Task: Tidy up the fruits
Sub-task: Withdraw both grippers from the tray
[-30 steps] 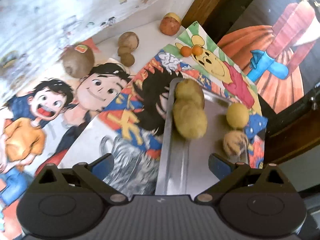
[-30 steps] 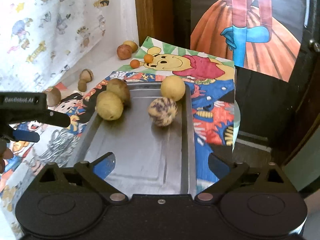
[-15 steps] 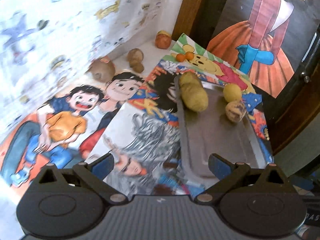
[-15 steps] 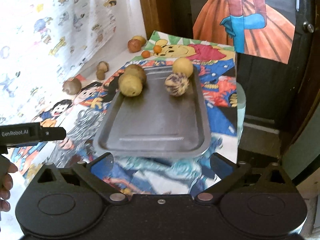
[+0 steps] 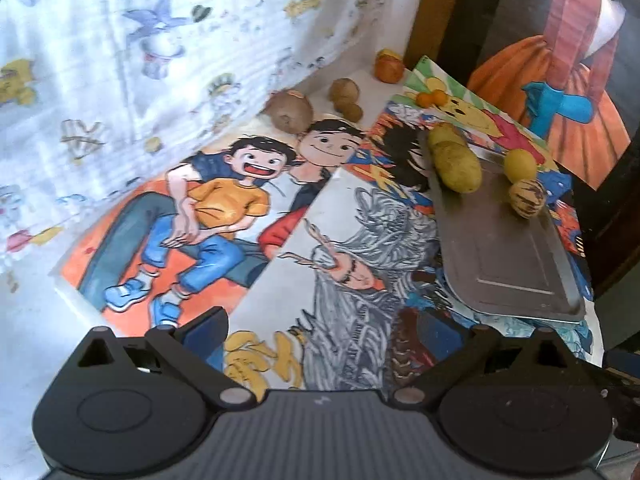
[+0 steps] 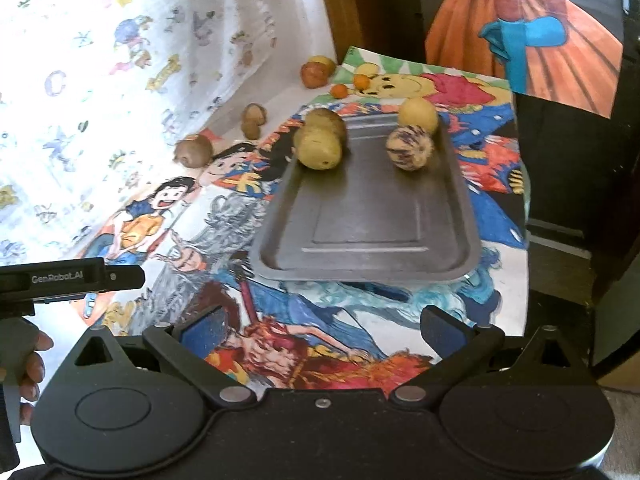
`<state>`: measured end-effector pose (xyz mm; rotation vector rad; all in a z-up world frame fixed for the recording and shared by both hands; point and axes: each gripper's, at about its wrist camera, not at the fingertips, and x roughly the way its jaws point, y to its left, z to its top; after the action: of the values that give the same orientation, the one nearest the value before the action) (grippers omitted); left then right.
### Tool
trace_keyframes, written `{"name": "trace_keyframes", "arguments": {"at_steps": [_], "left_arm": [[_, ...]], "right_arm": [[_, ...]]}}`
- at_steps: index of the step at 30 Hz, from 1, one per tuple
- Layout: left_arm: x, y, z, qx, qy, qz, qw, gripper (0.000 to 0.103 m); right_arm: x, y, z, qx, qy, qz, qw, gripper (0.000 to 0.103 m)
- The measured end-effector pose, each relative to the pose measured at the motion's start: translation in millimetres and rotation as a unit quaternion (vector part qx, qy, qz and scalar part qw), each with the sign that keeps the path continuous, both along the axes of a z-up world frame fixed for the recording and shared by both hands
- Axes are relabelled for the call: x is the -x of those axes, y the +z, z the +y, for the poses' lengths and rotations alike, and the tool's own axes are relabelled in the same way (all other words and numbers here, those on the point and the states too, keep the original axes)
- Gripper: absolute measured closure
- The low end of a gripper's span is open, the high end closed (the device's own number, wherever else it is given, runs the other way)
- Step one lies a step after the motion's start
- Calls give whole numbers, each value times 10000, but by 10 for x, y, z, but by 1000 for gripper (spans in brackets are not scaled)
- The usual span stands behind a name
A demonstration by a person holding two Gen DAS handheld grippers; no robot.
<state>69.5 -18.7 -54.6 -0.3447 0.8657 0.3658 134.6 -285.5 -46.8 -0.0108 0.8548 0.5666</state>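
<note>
Four on the tray: two large yellow-green fruits (image 6: 320,142) touching each other at the far-left corner of the metal tray (image 6: 366,224), a round yellow fruit (image 6: 418,114) at the far-right corner, and a purple-streaked fruit (image 6: 410,153) just near of it.
Loose fruit: a brown fruit (image 5: 290,112) far and left by the patterned curtain (image 5: 160,60), two small brown ones (image 5: 346,96) beyond it, a reddish one (image 5: 388,69) in the far corner, and two small orange ones (image 5: 431,98) on the bear picture; all lie off the tray, on its left and far sides.
Left gripper (image 5: 344,334): fingers spread wide, holding nothing, hovering at the near edge of the picture-covered table (image 5: 224,216).
Right gripper (image 6: 322,330): also spread and empty, facing the near short edge of the tray.
Deciding relation: the loose fruit lies far and left of both tools, well apart from them; the left gripper looks the nearer, with the brown fruit closest ahead.
Axis: the tray's long side runs near to far, so its near half is bare for the next drop.
Likely step: reach out for a loose fruit.
</note>
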Motion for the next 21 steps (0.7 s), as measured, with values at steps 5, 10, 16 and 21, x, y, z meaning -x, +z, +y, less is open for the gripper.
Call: {"name": "trace_keyframes", "arguments": {"at_steps": [5,10,16,21], "left_arm": [[34,72,46,-80,142,-29,9999,1],[49,142,102,-126,322,-89,9994,1],[41,246,199,-179,433,-154,9988,1],[-62,240,293,-103,501,-202,9985,1]], "right_arm": [[-42,70,81,-86,186,-110,9997,1],[-97,154,149,-175,264,-244,9992,1],[-193,199,278,-260,361,-340,9984,1],[-301,181,414,-76,514,-446,9977,1]]}}
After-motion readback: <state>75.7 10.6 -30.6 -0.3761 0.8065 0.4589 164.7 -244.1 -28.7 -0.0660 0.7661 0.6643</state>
